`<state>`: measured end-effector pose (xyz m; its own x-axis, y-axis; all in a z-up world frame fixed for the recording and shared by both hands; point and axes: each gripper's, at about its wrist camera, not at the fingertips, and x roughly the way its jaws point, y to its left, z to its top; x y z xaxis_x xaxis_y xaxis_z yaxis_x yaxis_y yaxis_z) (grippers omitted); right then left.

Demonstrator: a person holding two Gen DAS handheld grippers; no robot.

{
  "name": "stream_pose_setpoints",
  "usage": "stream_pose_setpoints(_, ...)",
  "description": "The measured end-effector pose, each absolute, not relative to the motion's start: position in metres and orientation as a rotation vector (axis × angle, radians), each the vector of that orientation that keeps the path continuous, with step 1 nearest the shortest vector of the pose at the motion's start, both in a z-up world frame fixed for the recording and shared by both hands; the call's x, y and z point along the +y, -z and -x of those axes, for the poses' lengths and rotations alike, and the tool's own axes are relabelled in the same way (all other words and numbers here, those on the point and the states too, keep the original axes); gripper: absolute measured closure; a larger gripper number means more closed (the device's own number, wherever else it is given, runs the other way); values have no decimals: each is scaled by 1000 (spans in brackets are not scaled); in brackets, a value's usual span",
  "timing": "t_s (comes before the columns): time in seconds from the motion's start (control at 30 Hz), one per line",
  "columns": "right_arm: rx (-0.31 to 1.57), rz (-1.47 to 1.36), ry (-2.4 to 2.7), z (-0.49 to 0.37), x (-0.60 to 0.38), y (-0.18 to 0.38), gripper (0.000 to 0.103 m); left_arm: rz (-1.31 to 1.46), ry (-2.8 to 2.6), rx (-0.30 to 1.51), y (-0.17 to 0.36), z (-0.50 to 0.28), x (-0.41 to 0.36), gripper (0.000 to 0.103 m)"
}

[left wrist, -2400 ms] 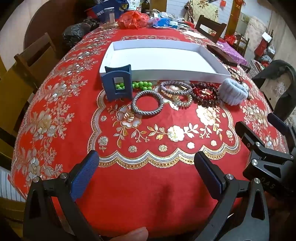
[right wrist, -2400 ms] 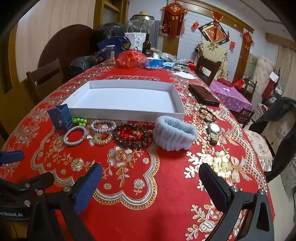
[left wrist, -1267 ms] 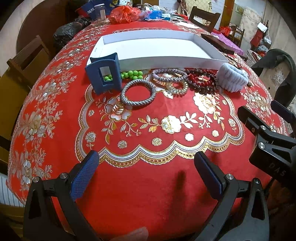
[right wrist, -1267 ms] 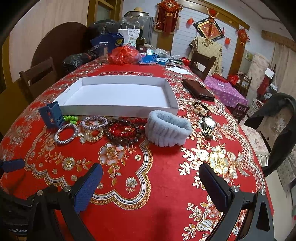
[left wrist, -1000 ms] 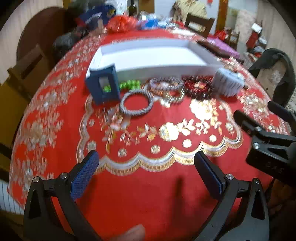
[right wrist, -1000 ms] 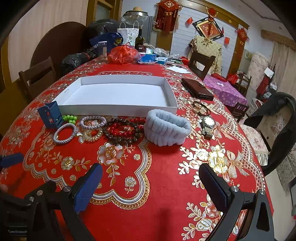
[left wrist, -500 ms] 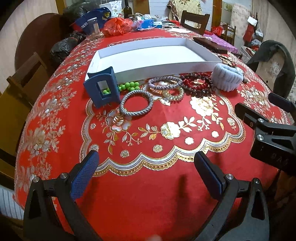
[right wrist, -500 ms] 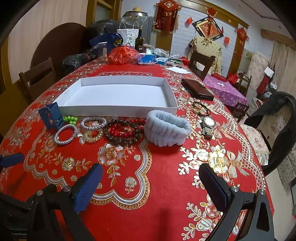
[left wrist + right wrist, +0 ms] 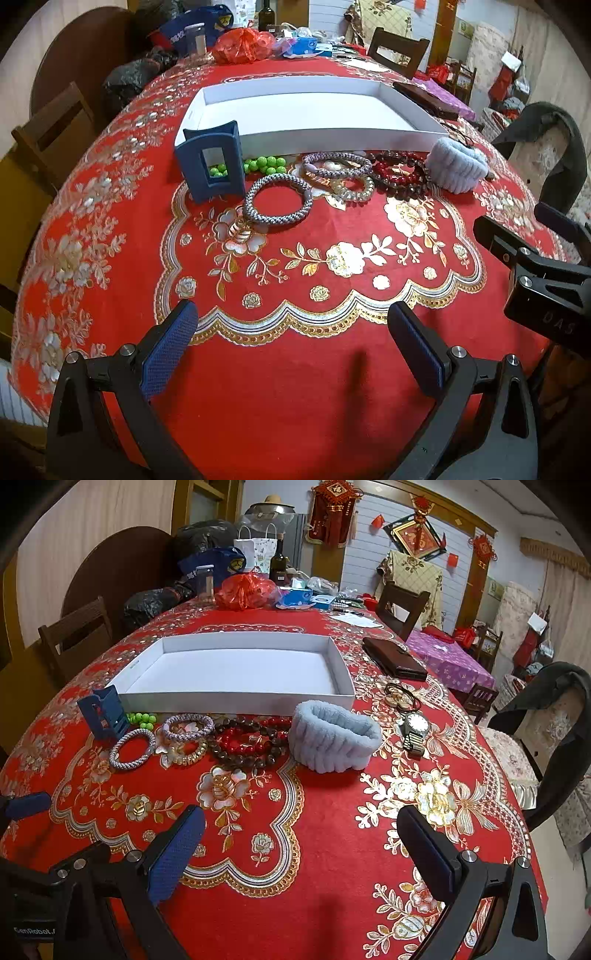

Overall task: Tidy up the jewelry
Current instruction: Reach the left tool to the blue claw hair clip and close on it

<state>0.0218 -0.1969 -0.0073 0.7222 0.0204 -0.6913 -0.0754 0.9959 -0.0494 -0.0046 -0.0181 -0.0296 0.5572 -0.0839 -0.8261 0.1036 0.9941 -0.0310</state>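
Note:
An empty white tray (image 9: 417,136) (image 9: 236,703) lies on the red tablecloth. In front of it lie a blue hair claw (image 9: 210,166) (image 9: 105,716), green beads (image 9: 266,163), a grey braided bracelet (image 9: 277,199) (image 9: 132,753), a lilac bracelet (image 9: 336,164) (image 9: 188,726), dark and red bead bracelets (image 9: 400,177) (image 9: 251,744) and a pale blue scrunchie (image 9: 456,166) (image 9: 334,738). A wristwatch (image 9: 415,729) lies to the right. My left gripper (image 9: 291,347) and right gripper (image 9: 303,843) are open and empty, near the table's front edge.
A brown wallet (image 9: 393,659) lies right of the tray. Bags, a bottle (image 9: 279,563) and clutter stand at the table's far end. Wooden chairs (image 9: 79,635) stand at the left and far side. A chair with a dark jacket (image 9: 554,716) stands at the right.
The left wrist view has shifted slightly, bringing the jewelry a little nearer. The right gripper has barely moved. Both grippers stay open and empty.

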Motion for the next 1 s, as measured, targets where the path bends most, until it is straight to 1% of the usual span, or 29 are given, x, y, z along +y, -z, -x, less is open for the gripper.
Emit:
stream_pose_setpoints(0.2,765,75,-58,-22,-194,6,0,-10,128,1001,36,1,-17,0)
stream_pose_setpoints(0.43,761,71,-62,-22,-194,6,0,14,71,947,36,-10,9,0)
stream_pose_setpoints(0.7,746,46,-50,-23,-200,8,0,50,7,851,17,-68,36,0)
stream_pose_setpoints(0.9,746,36,-45,-23,-205,9,0,20,-32,858,23,-104,35,0)
stream_pose_setpoints(1.0,744,42,-47,-23,-205,9,0,30,-45,852,26,-108,37,1)
